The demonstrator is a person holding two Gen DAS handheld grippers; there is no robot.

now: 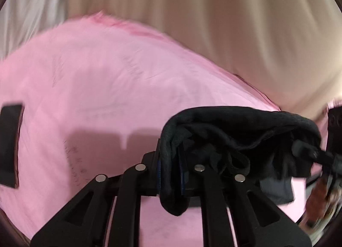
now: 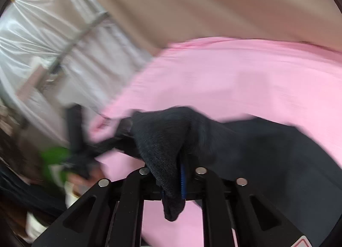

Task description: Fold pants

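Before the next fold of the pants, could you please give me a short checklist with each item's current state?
1. Left gripper shut on the black pants: ok.
2. Right gripper shut on the pants: ok.
3. Fabric spans between both grippers without slipping: cannot tell, both views are blurred.
4. Pink sheet ahead of the left gripper shows bare room for laying the pants: ok.
5. Black patch at the sheet's left edge lies apart from the pants: ok.
6. Pant legs aligned: cannot tell, fabric is bunched.
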